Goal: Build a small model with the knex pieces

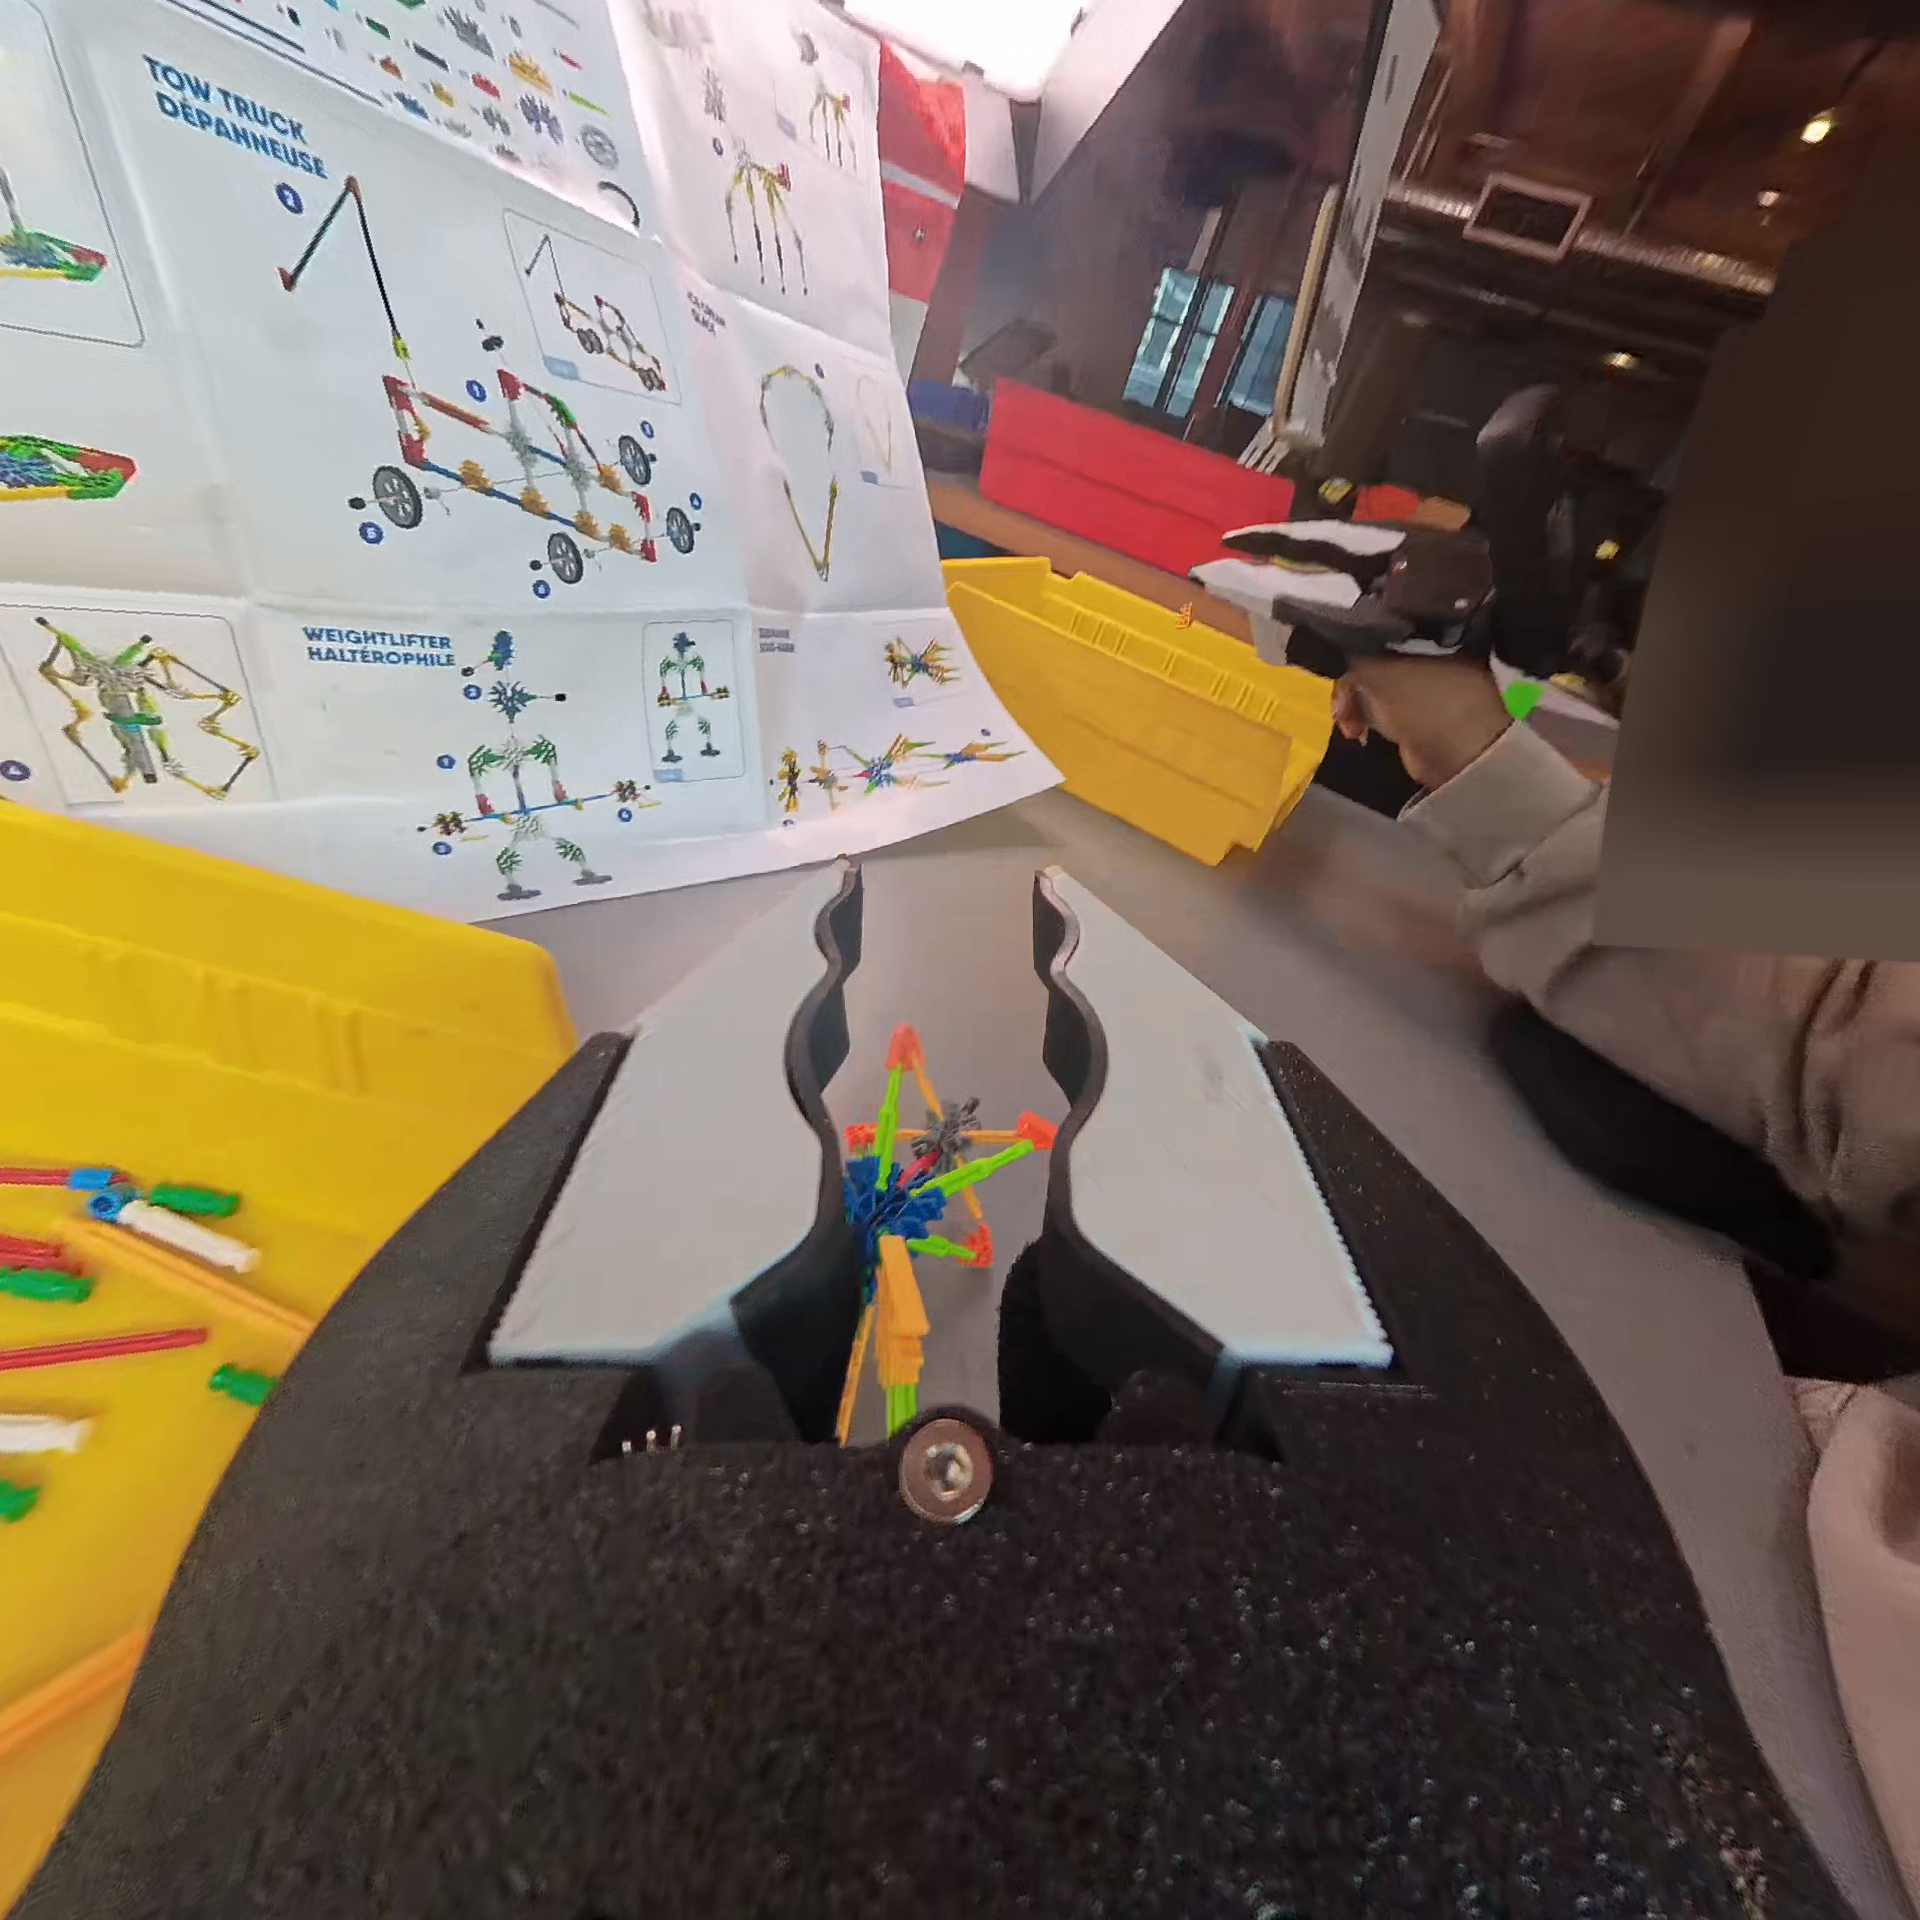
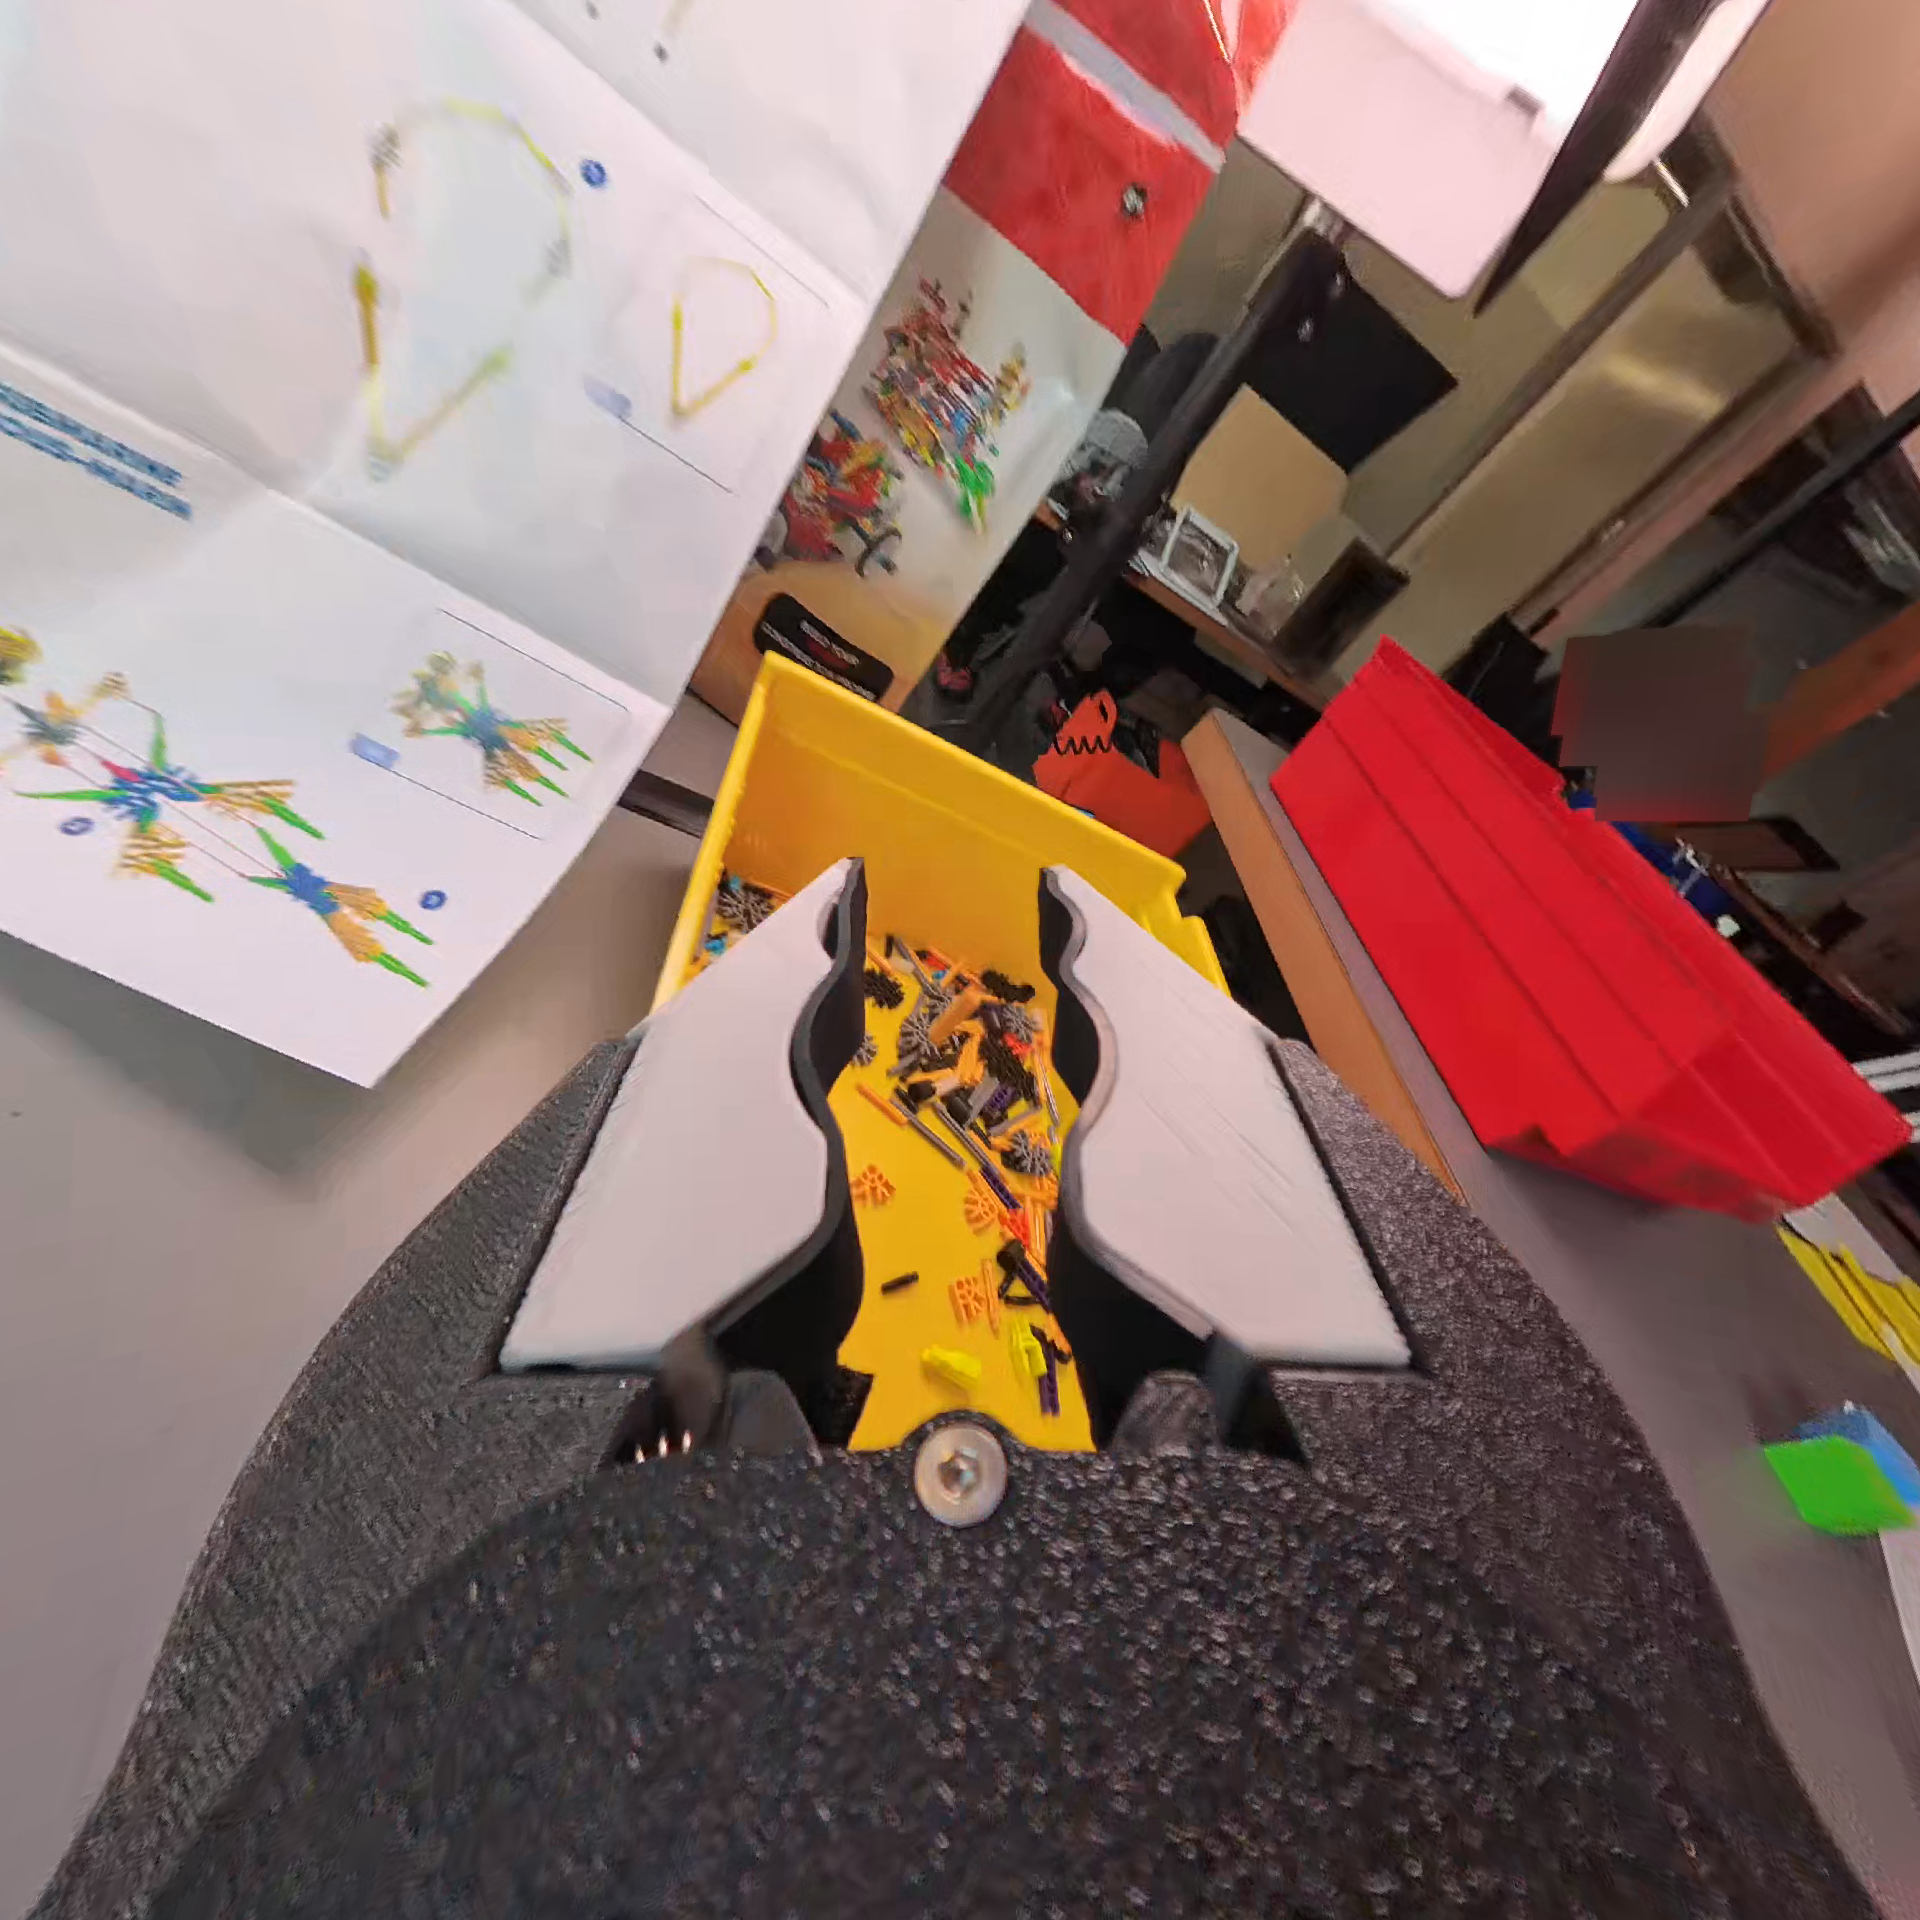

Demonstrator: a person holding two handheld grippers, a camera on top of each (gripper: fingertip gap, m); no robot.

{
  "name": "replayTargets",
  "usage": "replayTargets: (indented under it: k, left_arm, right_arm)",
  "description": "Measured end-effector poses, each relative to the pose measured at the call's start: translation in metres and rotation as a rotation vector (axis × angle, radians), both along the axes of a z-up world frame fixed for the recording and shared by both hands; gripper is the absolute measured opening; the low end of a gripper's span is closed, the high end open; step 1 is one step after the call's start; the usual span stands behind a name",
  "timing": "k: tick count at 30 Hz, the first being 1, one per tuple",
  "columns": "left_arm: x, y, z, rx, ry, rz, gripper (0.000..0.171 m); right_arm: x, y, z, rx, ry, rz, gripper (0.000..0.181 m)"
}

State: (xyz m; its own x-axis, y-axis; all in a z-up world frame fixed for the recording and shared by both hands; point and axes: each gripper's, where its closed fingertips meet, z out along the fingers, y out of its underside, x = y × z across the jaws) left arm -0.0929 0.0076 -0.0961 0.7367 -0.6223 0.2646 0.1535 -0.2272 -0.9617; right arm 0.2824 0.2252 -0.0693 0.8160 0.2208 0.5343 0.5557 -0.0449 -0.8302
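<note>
My left gripper (image 1: 945, 873) is open and low over the grey table (image 1: 1299, 935). A small rod-and-connector model (image 1: 904, 1184), with a blue hub and green and orange rods, lies between its jaws near their base. Whether it touches the left pad I cannot tell. My right gripper (image 2: 951, 873) is open and empty, hovering over a yellow bin (image 2: 935, 790) that holds several small loose connectors and rods (image 2: 966, 1049). The right gripper also shows in the left wrist view (image 1: 1236, 566), held by a hand above that yellow bin (image 1: 1122, 707).
A large folded instruction sheet (image 1: 416, 416) stands behind the left gripper and also shows in the right wrist view (image 2: 312, 520). Another yellow bin (image 1: 260, 987) with loose rods (image 1: 156, 1236) sits at the left. A red bin (image 2: 1558, 987) lies right. A green-and-blue block (image 2: 1839, 1486) is near it. About 45 cm separates my left fingertips from my right.
</note>
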Motion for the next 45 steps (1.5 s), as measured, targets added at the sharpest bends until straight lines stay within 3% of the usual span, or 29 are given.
replayTargets:
  k: [4,7,10,13,16,19,23,27,30,32,45]
  left_arm:
    - [0.003,0.002,-0.029,-0.050,0.202,-0.021,0.033]
    - [0.008,0.001,-0.043,-0.086,0.268,-0.045,0.033]
    - [0.014,0.000,-0.058,-0.128,0.320,-0.071,0.032]
    - [0.020,-0.003,-0.071,-0.157,0.385,-0.101,0.032]
    - [0.026,-0.010,-0.080,-0.174,0.448,-0.150,0.032]
    - [0.029,-0.015,-0.089,-0.152,0.563,-0.173,0.032]
    - [0.023,-0.012,-0.106,-0.098,0.801,-0.129,0.027]
    - [0.028,-0.009,-0.111,-0.038,0.857,-0.119,0.009]
    - [0.030,-0.010,-0.109,-0.037,0.822,-0.137,0.008]
    - [0.031,-0.012,-0.109,-0.048,0.791,-0.158,0.009]
    - [0.039,-0.019,-0.102,-0.063,0.683,-0.219,0.010]
  right_arm:
    - [0.000,-0.006,0.011,0.046,0.022,0.019,0.042]
    - [-0.038,-0.026,0.027,0.100,0.005,0.128,0.042]
    - [-0.099,-0.059,0.024,0.092,-0.003,0.347,0.040]
    - [-0.173,-0.104,-0.008,-0.056,0.031,0.628,0.031]
    - [-0.232,-0.151,-0.059,-0.228,-0.018,0.872,0.027]
    - [-0.263,-0.179,-0.107,-0.279,-0.205,0.983,0.025]
    - [-0.292,-0.199,-0.133,-0.282,-0.292,1.067,0.021]
    - [-0.315,-0.199,-0.146,-0.245,-0.358,1.088,0.021]
    - [-0.319,-0.201,-0.157,-0.256,-0.410,1.115,0.011]
    - [-0.318,-0.204,-0.151,-0.217,-0.387,1.136,0.000]
    - [-0.306,-0.220,-0.130,-0.136,-0.377,1.221,0.001]
